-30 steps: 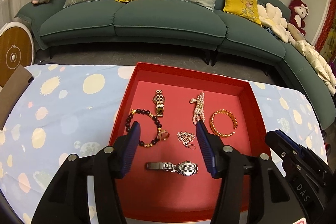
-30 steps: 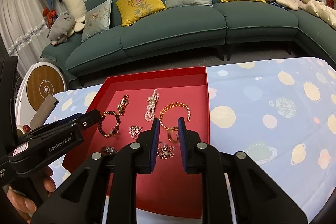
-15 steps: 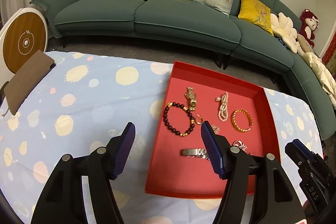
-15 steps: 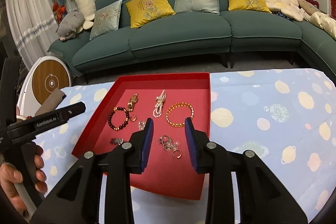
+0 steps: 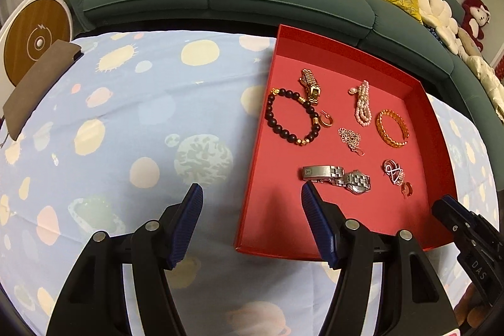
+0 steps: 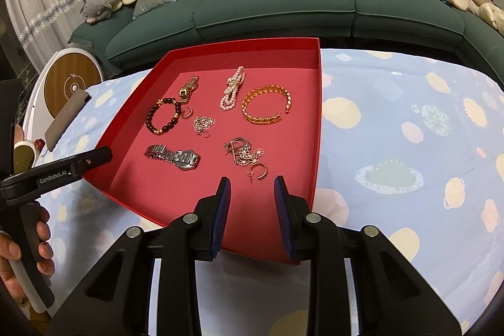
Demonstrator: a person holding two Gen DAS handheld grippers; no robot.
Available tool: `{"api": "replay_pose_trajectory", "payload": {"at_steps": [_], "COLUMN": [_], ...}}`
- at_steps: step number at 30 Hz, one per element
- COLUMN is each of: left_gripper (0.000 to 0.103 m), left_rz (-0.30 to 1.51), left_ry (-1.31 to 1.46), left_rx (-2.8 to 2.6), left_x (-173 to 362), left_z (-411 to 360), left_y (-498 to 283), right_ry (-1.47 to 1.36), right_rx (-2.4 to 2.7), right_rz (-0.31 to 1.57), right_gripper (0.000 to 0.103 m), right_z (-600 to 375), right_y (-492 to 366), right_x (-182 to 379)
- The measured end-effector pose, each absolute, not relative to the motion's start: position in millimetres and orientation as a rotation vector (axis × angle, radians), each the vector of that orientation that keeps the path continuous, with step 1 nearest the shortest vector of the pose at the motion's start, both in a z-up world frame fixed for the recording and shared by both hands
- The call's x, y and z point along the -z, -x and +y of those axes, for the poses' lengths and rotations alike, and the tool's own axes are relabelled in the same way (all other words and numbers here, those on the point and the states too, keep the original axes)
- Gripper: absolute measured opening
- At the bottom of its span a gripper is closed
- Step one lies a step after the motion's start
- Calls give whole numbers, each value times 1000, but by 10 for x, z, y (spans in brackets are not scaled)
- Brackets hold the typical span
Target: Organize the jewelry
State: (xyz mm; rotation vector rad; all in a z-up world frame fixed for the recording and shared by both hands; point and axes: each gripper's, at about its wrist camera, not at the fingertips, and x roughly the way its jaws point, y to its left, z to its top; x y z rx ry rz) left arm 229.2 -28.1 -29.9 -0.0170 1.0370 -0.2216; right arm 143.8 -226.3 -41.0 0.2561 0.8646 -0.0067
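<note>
Right wrist view is showing the table [image 6: 409, 122] carrying the red tray [image 6: 317, 115] holding the jewelry, while both grippers, left gripper [image 5: 249, 222] and right gripper [image 6: 252, 210], are hovering released, empty. The tangled earring cluster [image 6: 247, 158] is risking snagging, dragging neighbours along.

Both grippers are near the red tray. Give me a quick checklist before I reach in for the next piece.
1. Left gripper open and empty: ok, jaws wide apart, nothing between them.
2. Right gripper open and empty: ok.
3. Pieces inside the red tray: ok, none seen on the cloth.
4. Silver watch free to pick: ok, lies alone, apart from the rest.
5. Flower earring cluster separable: not ok, several pieces lie tangled or touching.
6. Small hoop clear of the dark bead bracelet: cannot tell, it sits right against it.
</note>
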Motion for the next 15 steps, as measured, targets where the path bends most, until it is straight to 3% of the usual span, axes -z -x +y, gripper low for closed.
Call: {"api": "replay_pose_trajectory", "payload": {"at_steps": [7,15], "left_gripper": [55,55], "left_rz": [1071,999], "left_ry": [-6,-33], "left_rx": [223,210], "left_x": [478,435], "left_z": [-548,-723], "left_y": [-2353,-2421], "right_ry": [-273,-321], "right_rx": [45,46], "right_rz": [849,819], "right_gripper": [23,27], "right_z": [-2434,-2501], "right_y": [-1492,-1501], "right_x": [432,303]}}
